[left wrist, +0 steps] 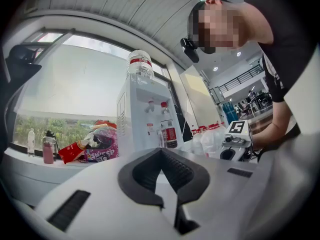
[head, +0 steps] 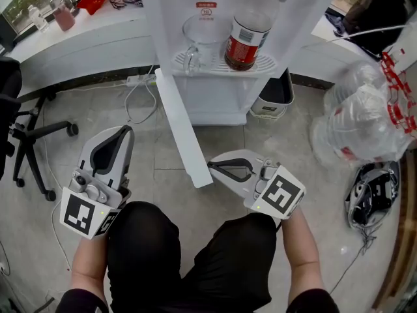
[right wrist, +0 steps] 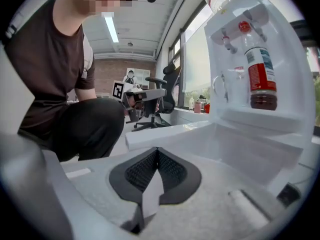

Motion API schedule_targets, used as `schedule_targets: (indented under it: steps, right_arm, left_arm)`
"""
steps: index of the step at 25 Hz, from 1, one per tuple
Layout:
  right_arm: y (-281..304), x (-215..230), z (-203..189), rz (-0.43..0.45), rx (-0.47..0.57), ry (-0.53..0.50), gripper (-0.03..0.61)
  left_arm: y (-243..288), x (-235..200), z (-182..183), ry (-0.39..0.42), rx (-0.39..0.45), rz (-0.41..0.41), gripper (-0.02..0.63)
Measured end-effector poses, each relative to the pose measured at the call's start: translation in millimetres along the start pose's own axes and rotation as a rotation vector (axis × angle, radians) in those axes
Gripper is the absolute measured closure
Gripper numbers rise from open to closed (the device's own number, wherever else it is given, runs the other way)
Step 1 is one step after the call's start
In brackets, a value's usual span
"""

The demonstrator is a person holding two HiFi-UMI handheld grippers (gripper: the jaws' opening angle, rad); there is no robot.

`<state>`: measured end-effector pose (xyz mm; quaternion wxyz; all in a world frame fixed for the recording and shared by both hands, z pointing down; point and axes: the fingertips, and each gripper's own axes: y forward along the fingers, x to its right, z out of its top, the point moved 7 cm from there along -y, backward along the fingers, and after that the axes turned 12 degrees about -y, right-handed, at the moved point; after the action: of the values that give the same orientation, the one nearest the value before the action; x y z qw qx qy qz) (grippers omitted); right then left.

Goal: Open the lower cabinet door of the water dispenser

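The white water dispenser (head: pixel 215 18) stands at the top of the head view, with a dark bottle (head: pixel 246 41) and a glass mug (head: pixel 199 41) on its drip shelf. Its lower cabinet door (head: pixel 179 126) is swung out towards me, edge-on. My right gripper (head: pixel 211 165) points left just beside the door's free end, jaws shut with nothing between them. In the right gripper view the shut jaws (right wrist: pixel 157 151) sit just short of the door's edge (right wrist: pixel 170 134). Left of the door, my left gripper (head: pixel 124 130) points towards the dispenser, shut and empty (left wrist: pixel 161 151).
A black office chair (head: pixel 26 135) stands at the left. A dark bin (head: pixel 273 93) sits right of the dispenser, and clear bags of bottles (head: pixel 365 122) lie further right. A power strip and cable (head: pixel 140 83) lie on the floor behind the door. My knees are below the grippers.
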<state>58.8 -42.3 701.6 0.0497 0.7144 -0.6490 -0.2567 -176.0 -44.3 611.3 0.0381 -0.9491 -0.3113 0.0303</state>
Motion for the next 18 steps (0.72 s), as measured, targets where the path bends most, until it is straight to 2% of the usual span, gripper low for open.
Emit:
schedule_targets:
  steps: [3, 10, 14, 18]
  right_arm:
    - [14, 1, 9, 0.064, 0.033, 0.022, 0.574]
    - [43, -3, 29, 0.158, 0.04, -0.024, 0.574]
    - [62, -6, 38, 0.185, 0.05, -0.055, 0.574]
    - [83, -8, 51, 0.171, 0.107, -0.089, 0.574]
  left_arm:
    - [-4, -4, 0, -0.006, -0.004, 0.012, 0.606]
    - [-13, -14, 5, 0.01, -0.018, 0.038, 0.606]
    - [-24, -22, 8, 0.025, -0.022, 0.064, 0.606]
    - [-34, -28, 12, 0.029, -0.015, 0.094, 0.606]
